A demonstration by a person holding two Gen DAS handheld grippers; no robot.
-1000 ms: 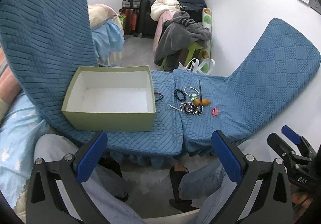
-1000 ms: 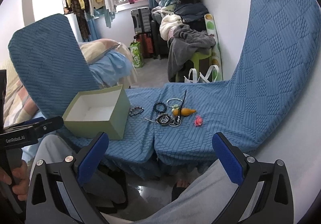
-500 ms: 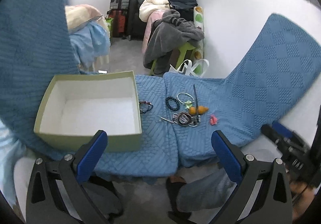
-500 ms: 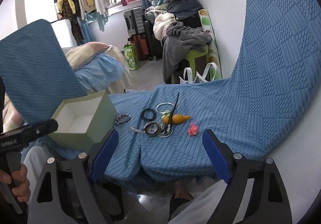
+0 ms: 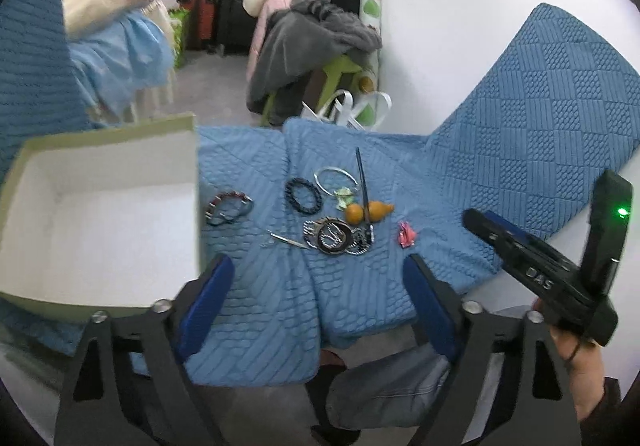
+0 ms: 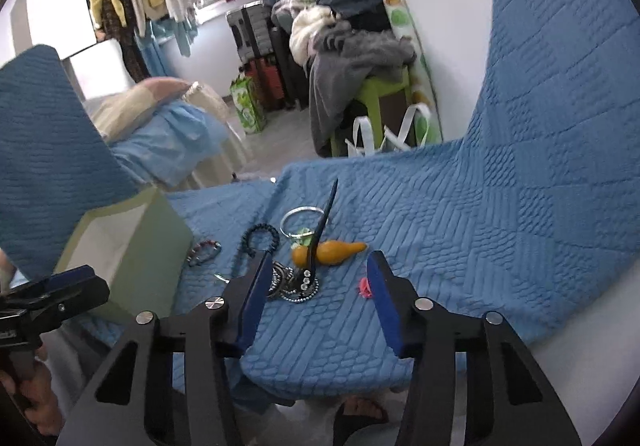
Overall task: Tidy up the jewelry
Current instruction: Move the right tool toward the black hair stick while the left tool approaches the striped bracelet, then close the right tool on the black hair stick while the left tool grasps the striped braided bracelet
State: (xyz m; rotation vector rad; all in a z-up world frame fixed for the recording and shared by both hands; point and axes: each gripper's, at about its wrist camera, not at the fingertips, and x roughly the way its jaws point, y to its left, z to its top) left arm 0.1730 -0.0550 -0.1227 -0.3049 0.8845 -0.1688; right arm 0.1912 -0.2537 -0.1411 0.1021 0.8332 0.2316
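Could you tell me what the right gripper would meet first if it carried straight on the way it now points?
Probably the blue quilted cover just short of the orange gourd charm; the right gripper, closing on nothing, has nothing nearer, though depth is uncertain.

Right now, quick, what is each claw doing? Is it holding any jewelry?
Left claw: open and closing, nothing between its fingers.
Right claw: open and closing, holding nothing yet; the jewelry lies just ahead.
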